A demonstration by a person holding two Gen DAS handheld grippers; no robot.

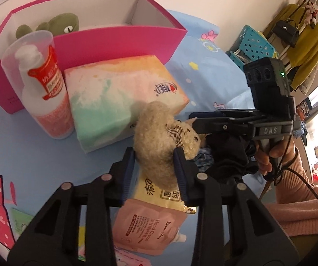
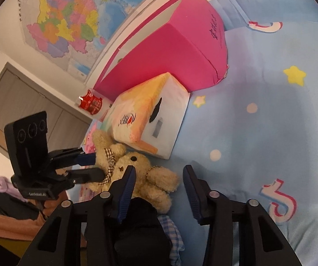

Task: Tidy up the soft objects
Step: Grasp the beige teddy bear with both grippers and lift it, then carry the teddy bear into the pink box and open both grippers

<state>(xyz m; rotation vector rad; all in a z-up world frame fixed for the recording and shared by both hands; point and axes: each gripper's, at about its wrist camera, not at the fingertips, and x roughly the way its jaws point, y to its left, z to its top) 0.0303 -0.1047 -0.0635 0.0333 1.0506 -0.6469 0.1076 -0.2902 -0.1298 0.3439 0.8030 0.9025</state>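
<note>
Early stage: green plush [image 1: 48, 25] already in pink box [image 1: 123, 42]; left tongs [image 1: 156, 166] clamped on teddy bear [image 1: 159, 141] lying beside tissue pack [image 1: 123, 97] on bed; right tongs [image 2: 159, 190] gaping, empty; dark cloth [image 2: 143, 226] left

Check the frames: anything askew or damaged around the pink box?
Pink box: lower front corner looks creased and crumpled in the right wrist view. The tissue pack lies skewed against its wall, with the teddy bear leaning on the pack.
</note>
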